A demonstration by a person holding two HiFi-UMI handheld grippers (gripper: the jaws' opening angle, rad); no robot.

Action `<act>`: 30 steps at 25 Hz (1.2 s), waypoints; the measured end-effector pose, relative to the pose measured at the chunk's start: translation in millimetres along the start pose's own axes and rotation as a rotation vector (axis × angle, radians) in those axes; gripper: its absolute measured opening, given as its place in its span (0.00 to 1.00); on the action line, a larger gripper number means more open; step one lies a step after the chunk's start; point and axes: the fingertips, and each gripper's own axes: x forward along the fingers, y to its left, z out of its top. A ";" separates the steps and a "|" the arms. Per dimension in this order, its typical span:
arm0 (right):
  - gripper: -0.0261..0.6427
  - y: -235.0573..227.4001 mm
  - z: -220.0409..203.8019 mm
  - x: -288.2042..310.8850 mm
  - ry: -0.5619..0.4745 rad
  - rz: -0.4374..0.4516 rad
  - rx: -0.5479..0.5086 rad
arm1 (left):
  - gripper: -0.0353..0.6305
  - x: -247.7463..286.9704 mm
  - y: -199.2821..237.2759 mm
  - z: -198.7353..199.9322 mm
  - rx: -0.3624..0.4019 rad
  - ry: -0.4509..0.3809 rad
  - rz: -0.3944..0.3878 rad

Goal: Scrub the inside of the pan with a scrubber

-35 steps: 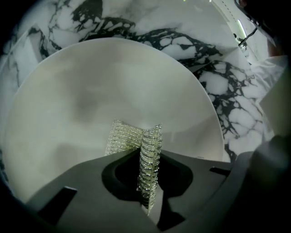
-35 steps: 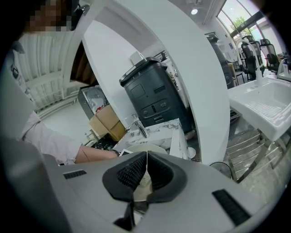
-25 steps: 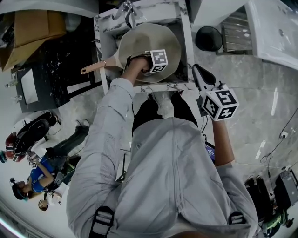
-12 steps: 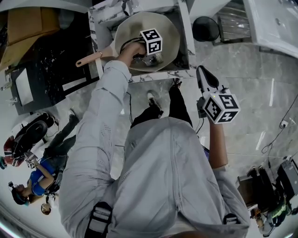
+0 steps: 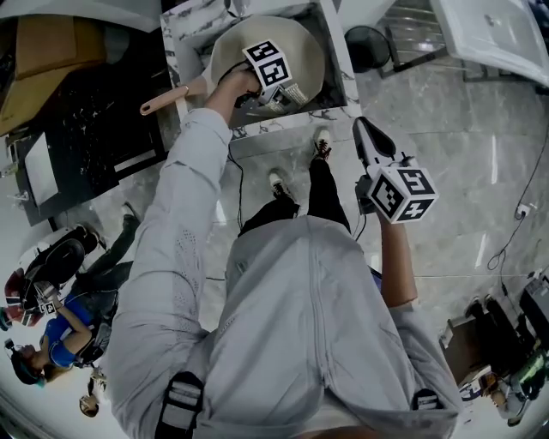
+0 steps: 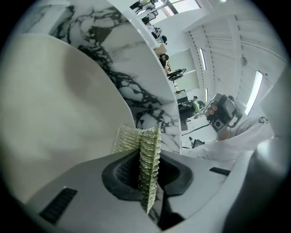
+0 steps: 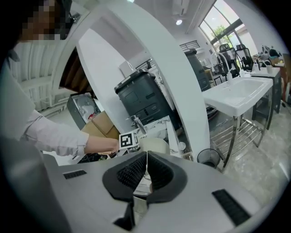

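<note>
A beige pan (image 5: 304,51) with a pale handle (image 5: 167,96) lies in a marble-edged sink (image 5: 283,120). My left gripper (image 5: 287,93) reaches into the pan, shut on a greenish-gold mesh scrubber (image 6: 146,154). The scrubber's folded edge sticks out past the jaws, close to the pan's smooth inner wall (image 6: 54,104). My right gripper (image 5: 367,137) hangs over the floor to the right of the sink, jaws shut with nothing between them (image 7: 145,166). From the right gripper view, the pan (image 7: 154,145) sits beside the left gripper's marker cube (image 7: 128,140).
A tap (image 5: 236,10) stands behind the sink. A dark counter (image 5: 86,129) with cardboard boxes (image 5: 51,43) lies left. A black bin (image 5: 364,47), a metal rack and a white basin (image 5: 497,34) stand right. People are at the lower left (image 5: 47,360).
My left gripper has slid with the scrubber across the pan's inside, from its right part toward the handle side. The right gripper has stayed at about the same spot.
</note>
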 end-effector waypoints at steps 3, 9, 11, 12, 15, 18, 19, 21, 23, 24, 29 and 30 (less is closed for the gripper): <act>0.09 13.3 -1.4 -15.5 -0.021 -0.009 -0.017 | 0.15 -6.9 -12.3 -1.8 0.033 -0.068 0.026; 0.09 52.4 -8.1 -41.1 -0.049 -0.008 -0.099 | 0.15 -37.5 -41.0 0.1 0.119 -0.263 0.110; 0.09 66.0 -10.0 -47.6 -0.064 -0.013 -0.100 | 0.15 -49.0 -51.2 -2.6 0.141 -0.336 0.147; 0.09 72.8 -10.3 -50.3 -0.072 -0.015 -0.101 | 0.15 -54.6 -54.9 -5.5 0.151 -0.370 0.174; 0.09 94.0 -13.0 -56.7 -0.082 -0.015 -0.131 | 0.15 -66.3 -60.0 -22.4 0.176 -0.457 0.295; 0.09 116.3 -16.9 -60.1 -0.093 -0.006 -0.172 | 0.15 -74.0 -61.1 -49.1 0.215 -0.522 0.460; 0.09 123.7 -18.7 -61.4 -0.098 0.000 -0.181 | 0.15 -76.5 -61.1 -59.0 0.230 -0.540 0.525; 0.09 137.3 -23.6 -64.9 -0.109 0.014 -0.192 | 0.15 -81.1 -63.4 -78.1 0.252 -0.588 0.643; 0.09 148.3 -27.9 -68.5 -0.117 0.028 -0.197 | 0.15 -88.4 -73.1 -92.5 0.259 -0.669 0.715; 0.09 153.6 -29.3 -70.3 -0.120 0.033 -0.202 | 0.15 -93.5 -81.2 -98.5 0.263 -0.715 0.740; 0.09 184.8 -29.0 -76.7 -0.151 0.040 -0.239 | 0.15 -117.6 -124.6 -136.1 0.310 -0.869 0.821; 0.09 191.7 -28.1 -78.2 -0.159 0.044 -0.244 | 0.15 -121.1 -132.6 -144.0 0.319 -0.891 0.830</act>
